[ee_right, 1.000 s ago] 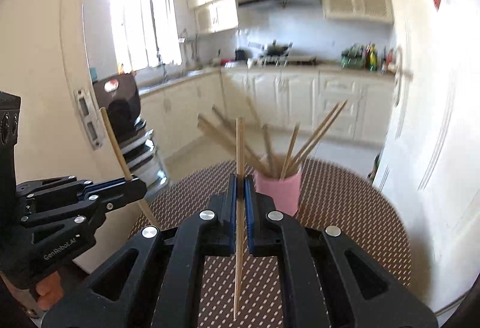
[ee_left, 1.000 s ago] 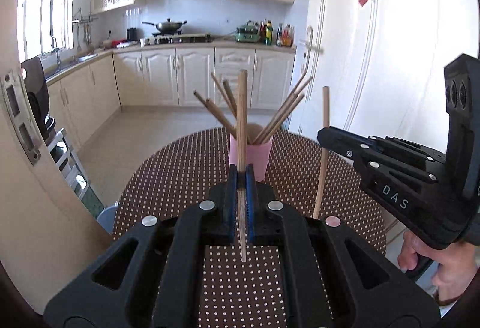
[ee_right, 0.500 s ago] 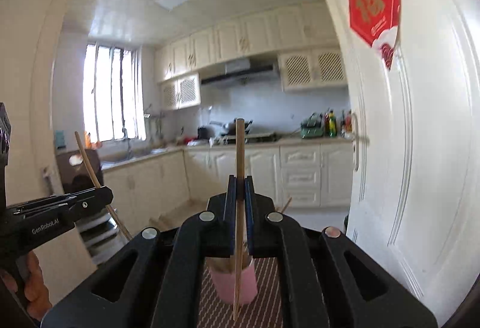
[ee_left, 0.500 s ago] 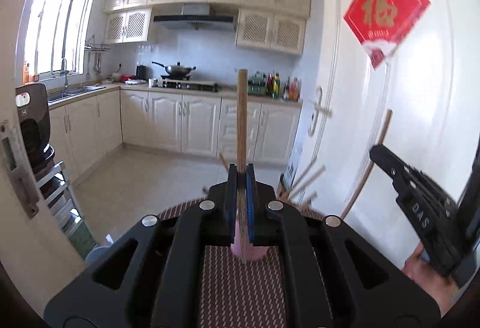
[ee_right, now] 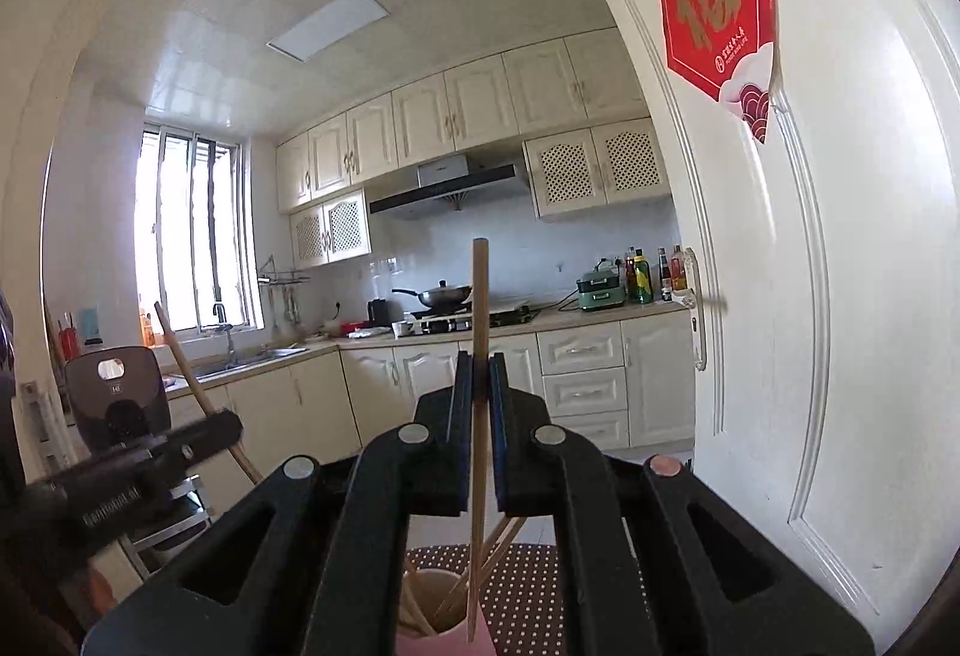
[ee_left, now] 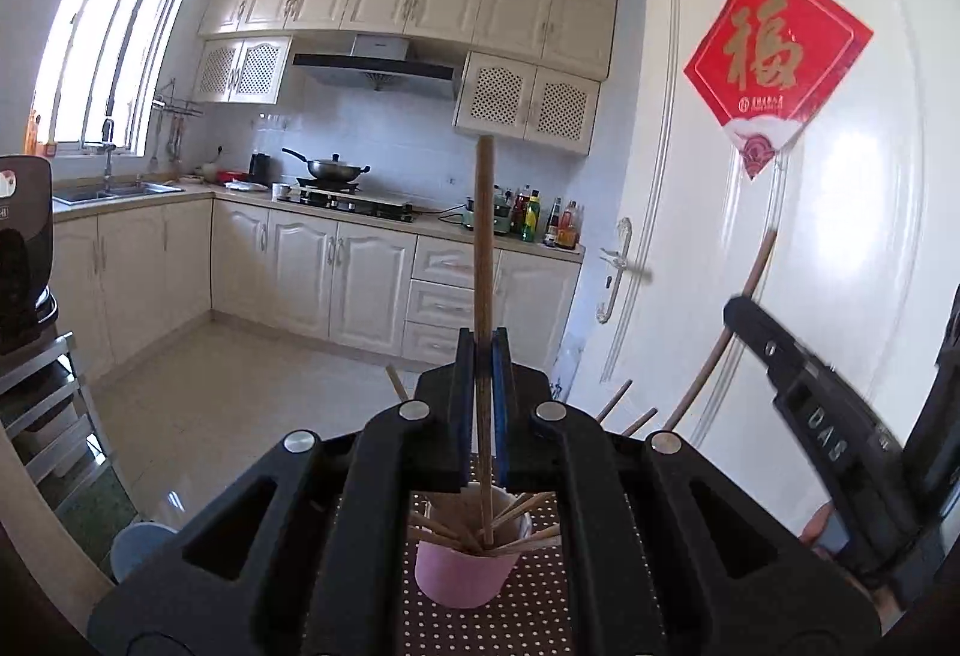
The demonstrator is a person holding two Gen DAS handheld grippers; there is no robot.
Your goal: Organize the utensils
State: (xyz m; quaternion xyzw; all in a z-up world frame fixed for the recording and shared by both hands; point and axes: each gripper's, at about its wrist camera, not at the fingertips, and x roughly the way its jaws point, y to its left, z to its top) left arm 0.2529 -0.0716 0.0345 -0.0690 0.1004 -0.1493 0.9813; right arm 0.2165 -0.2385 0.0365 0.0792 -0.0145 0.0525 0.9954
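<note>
My left gripper is shut on a brown wooden chopstick held upright, its lower end hanging over the mouth of a pink cup that holds several chopsticks. My right gripper is shut on a paler chopstick, also upright, its lower tip over the same pink cup. In the left wrist view the right gripper appears at the right with its chopstick. The left gripper and its chopstick show at the left of the right wrist view.
The cup stands on a round table with a brown dotted cloth. A white door rises close on the right. Kitchen cabinets, a stove and a tiled floor lie beyond. A dark appliance on a rack stands at the left.
Both grippers have risen and tilted upward, each still holding its chopstick. The table and cup have dropped to the bottom of both views, and the chopstick tips now hang over the cup.
</note>
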